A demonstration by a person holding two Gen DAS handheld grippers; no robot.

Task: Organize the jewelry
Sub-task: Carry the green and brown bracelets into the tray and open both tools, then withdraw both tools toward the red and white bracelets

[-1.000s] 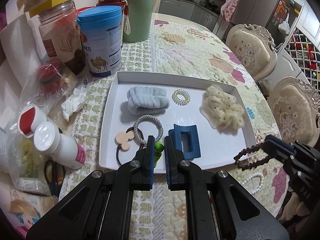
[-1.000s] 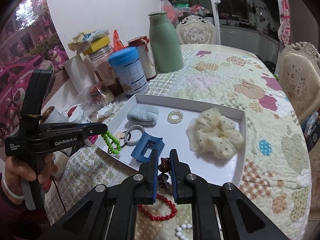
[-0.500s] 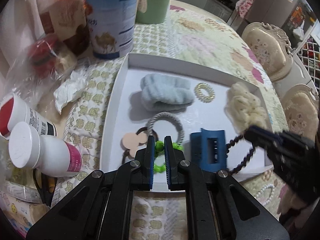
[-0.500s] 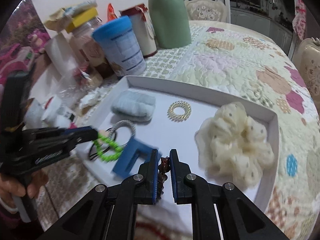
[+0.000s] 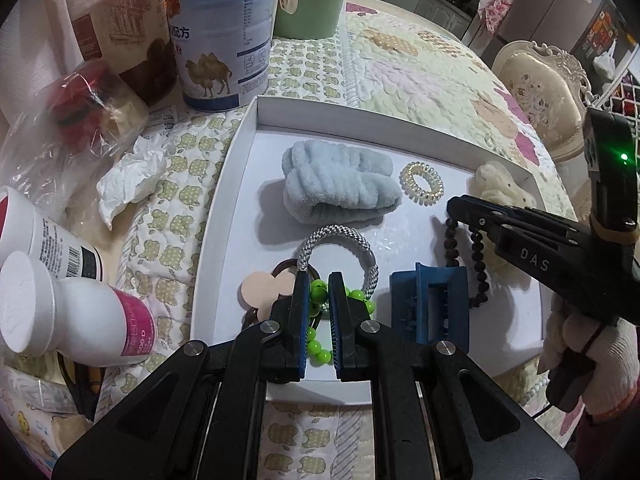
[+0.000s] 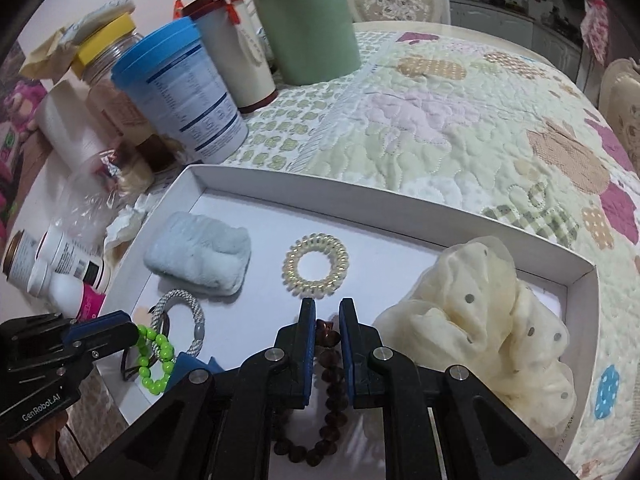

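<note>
A shallow white tray [image 5: 224, 216] [image 6: 280, 188] lies on the quilted table. My left gripper [image 5: 319, 280] is shut on a green bead bracelet [image 5: 316, 344] [image 6: 154, 354], which hangs low over the tray's near left part, by a silver hair tie [image 5: 340, 236] and a peach-tagged dark band [image 5: 258, 288]. My right gripper [image 6: 327, 308] is shut on a dark brown bead bracelet [image 6: 332, 392] [image 5: 478, 264], dangling over the tray between a blue claw clip [image 5: 430, 304] and a cream scrunchie [image 6: 480, 320].
The tray also holds a pale blue fluffy band [image 5: 336, 184] and a clear spiral hair tie [image 6: 316, 266]. Left of the tray stand a blue-lidded tin [image 5: 216, 32], jars, white bottles [image 5: 64, 312] and crumpled tissue [image 5: 128, 180]. A green jug [image 6: 304, 16] stands behind. A gloved hand [image 5: 588, 344] holds the right gripper.
Both grippers came down toward the tray with their bracelets. The right one swung in from off the tray's right edge to hang over the tray beside the blue clip.
</note>
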